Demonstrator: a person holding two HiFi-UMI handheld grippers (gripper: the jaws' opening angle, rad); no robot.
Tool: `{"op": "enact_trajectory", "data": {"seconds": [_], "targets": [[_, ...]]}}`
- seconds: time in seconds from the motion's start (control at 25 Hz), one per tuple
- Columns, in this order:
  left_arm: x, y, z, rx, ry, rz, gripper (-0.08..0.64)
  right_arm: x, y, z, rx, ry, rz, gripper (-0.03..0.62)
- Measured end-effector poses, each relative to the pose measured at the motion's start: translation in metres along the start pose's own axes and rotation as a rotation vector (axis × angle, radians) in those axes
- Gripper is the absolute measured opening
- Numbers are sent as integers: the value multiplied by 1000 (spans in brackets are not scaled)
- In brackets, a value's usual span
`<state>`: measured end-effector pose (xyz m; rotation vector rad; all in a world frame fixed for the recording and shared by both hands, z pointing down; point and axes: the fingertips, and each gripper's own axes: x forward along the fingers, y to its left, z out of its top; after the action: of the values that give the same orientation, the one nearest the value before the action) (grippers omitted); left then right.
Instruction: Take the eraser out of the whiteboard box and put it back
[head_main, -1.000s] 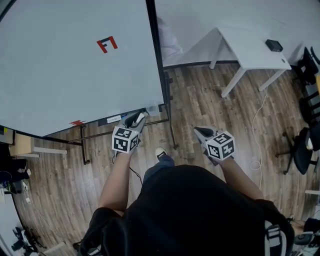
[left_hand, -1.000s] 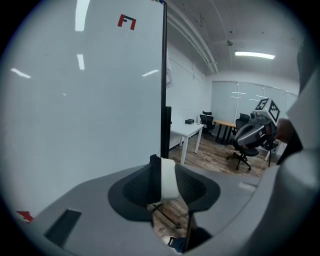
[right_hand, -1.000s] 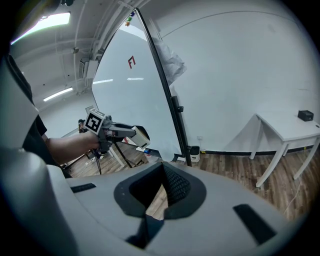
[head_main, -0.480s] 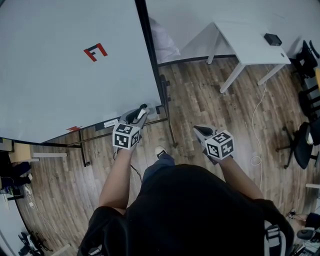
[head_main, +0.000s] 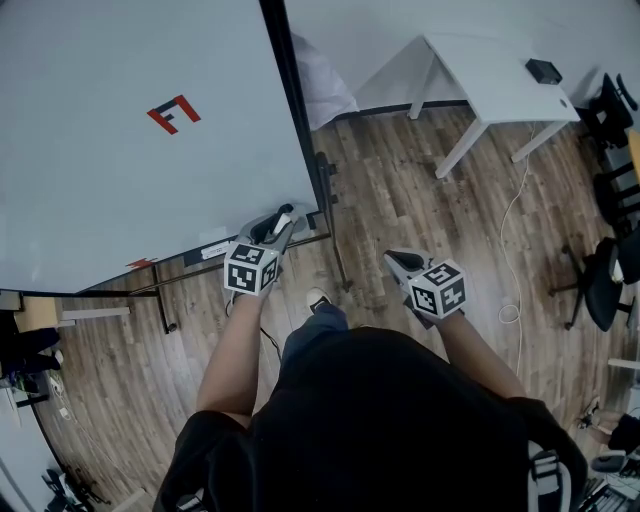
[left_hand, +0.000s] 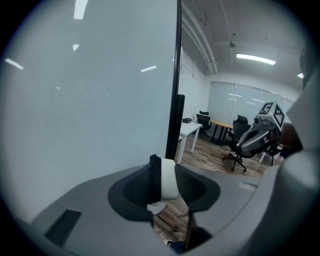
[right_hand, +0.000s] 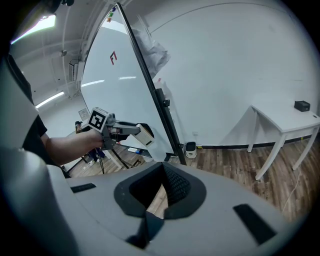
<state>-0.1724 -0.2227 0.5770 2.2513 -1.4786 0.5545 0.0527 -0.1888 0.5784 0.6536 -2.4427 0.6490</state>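
My left gripper (head_main: 279, 224) is shut on the eraser (head_main: 283, 218), a white block with a dark felt side, gripped upright between the pads (left_hand: 167, 181). It hovers just off the lower right corner of the whiteboard (head_main: 130, 150), beside the small box (head_main: 306, 218) fixed there. The right gripper view shows the same eraser (right_hand: 143, 134) sticking out of the left gripper in front of the board (right_hand: 120, 85). My right gripper (head_main: 401, 264) hangs over the wooden floor to the right, away from the board, its fingers together and holding nothing (right_hand: 162, 186).
The whiteboard's black stand bars (head_main: 335, 245) run across the floor under the grippers. A white table (head_main: 500, 85) with a small black device stands at the back right. Office chairs (head_main: 605, 290) and a loose white cable (head_main: 515, 240) are at the right.
The left gripper, still holding the eraser, has crept slightly up toward the board's lower corner. The view has drifted a little. The right gripper has stayed put.
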Motion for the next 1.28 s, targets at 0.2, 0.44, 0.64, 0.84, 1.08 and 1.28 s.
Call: {"op": "enact_trajectory", "data": {"seconds": [0.2, 0.44, 0.64, 0.84, 1.08, 1.28], "targets": [[12, 3, -9, -10, 21, -17, 150, 7, -4, -4, 13, 18, -4, -5], [29, 4, -24, -9, 58, -37, 150, 16, -5, -11, 26, 37, -5, -5], [42, 7, -34, -20, 78, -52, 150, 22, -8, -15, 34, 53, -11, -5], [54, 11, -45, -34, 101, -69, 150, 30, -9, -16, 43, 67, -13, -5], [67, 12, -57, -36, 129, -86, 150, 35, -17, -13, 47, 70, -27, -5], [74, 13, -64, -38, 149, -96, 150, 37, -20, -11, 47, 76, -34, -5]]}}
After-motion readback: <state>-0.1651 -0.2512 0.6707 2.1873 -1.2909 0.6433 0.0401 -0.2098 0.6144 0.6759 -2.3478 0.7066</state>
